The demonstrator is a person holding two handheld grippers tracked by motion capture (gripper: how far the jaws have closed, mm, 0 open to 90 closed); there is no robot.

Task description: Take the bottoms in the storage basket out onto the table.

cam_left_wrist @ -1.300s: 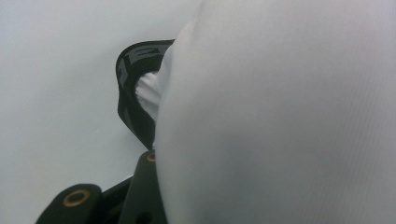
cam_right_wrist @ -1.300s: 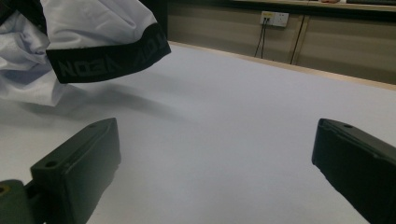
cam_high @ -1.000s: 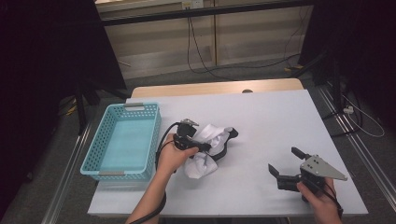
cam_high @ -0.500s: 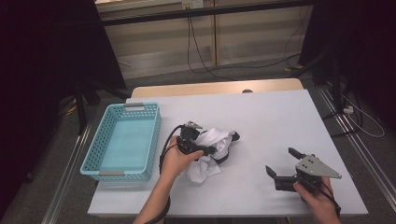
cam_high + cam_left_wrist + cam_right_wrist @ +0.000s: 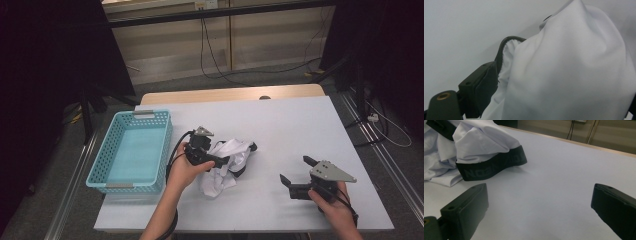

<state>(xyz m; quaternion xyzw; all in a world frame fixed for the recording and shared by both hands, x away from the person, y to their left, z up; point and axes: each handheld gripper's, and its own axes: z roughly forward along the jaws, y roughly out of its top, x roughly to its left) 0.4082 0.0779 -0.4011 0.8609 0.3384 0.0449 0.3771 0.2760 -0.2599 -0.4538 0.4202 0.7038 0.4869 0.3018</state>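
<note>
A crumpled white garment with a black elastic band lies mid-table. My left gripper reaches into it from the left. Its jaws have just been opening, and white cloth still drapes between them in the left gripper view. The left pad stands beside the fabric without pinching it, so the left gripper is open. My right gripper rests low over bare table at the front right. Its jaws stand wide apart with nothing between them, and the right gripper faces the garment's band.
A teal plastic basket with a bare bottom stands at the table's left edge. The white table stretches bare behind and to the right of the garment. Cables run across the floor beyond the far edge.
The left jaws have spread apart around the white cloth, and the garment has slackened and shifted a little to the right. Both hands have hardly moved.
</note>
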